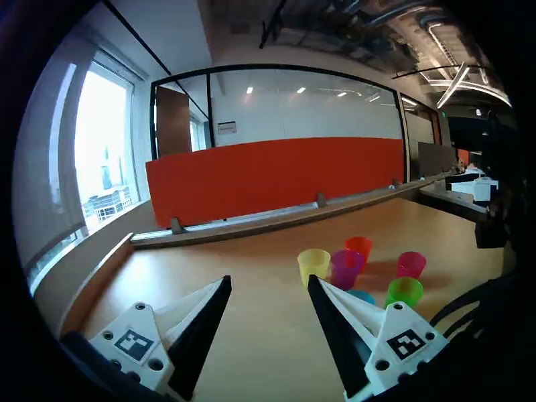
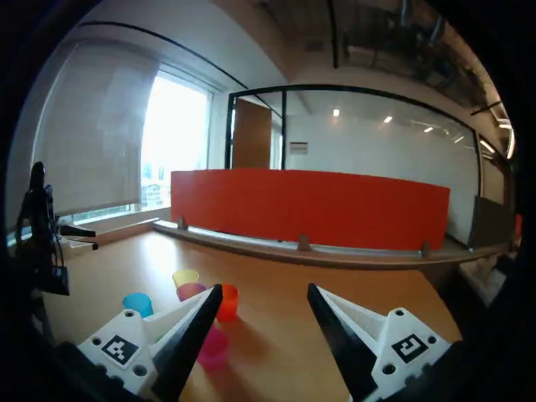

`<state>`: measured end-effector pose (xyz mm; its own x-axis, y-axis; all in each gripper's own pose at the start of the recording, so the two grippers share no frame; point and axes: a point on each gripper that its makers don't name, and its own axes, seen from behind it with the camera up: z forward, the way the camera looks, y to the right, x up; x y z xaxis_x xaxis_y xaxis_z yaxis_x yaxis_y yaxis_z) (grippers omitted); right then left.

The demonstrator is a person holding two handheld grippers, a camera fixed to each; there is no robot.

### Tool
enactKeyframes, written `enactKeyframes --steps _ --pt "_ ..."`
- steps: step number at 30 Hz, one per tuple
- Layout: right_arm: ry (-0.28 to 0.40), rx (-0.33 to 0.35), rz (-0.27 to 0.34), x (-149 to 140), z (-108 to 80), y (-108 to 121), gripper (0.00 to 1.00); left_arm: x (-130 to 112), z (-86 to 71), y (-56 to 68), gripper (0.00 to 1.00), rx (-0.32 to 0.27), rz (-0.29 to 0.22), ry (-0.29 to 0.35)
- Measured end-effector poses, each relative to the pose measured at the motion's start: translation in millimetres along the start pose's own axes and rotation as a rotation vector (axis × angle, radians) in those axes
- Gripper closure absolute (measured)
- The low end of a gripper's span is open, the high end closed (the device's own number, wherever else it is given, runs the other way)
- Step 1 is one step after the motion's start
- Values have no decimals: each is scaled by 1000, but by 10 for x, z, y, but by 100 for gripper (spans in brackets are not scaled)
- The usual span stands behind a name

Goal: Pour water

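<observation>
Several coloured plastic cups stand in a cluster on the wooden table (image 1: 221, 268). In the left gripper view, the yellow cup (image 1: 313, 263), purple cup (image 1: 346, 268), orange cup (image 1: 359, 246), pink cup (image 1: 411, 264) and green cup (image 1: 405, 291) lie ahead and to the right of my open left gripper (image 1: 268, 281). A blue cup (image 1: 363, 295) peeks from behind its right finger. In the right gripper view, the yellow cup (image 2: 185, 277), purple cup (image 2: 190, 290), orange cup (image 2: 229, 301), blue cup (image 2: 138, 303) and pink cup (image 2: 214, 347) sit ahead and to the left of my open right gripper (image 2: 264, 289). Neither gripper holds anything.
An orange divider panel (image 1: 275, 174) runs along the table's far edge, with a glass wall behind it. A dark device with cables (image 2: 40, 234) stands at the table's left in the right gripper view. Black cables (image 1: 469, 308) lie at the right in the left gripper view.
</observation>
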<state>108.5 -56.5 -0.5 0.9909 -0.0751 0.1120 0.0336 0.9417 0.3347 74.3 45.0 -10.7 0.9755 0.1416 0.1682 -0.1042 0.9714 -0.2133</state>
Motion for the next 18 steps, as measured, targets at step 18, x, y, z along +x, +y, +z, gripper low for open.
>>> enactKeyframes --steps 18 --pt "117 -210 54 206 -79 332 2 184 -66 -76 16 101 -111 108"
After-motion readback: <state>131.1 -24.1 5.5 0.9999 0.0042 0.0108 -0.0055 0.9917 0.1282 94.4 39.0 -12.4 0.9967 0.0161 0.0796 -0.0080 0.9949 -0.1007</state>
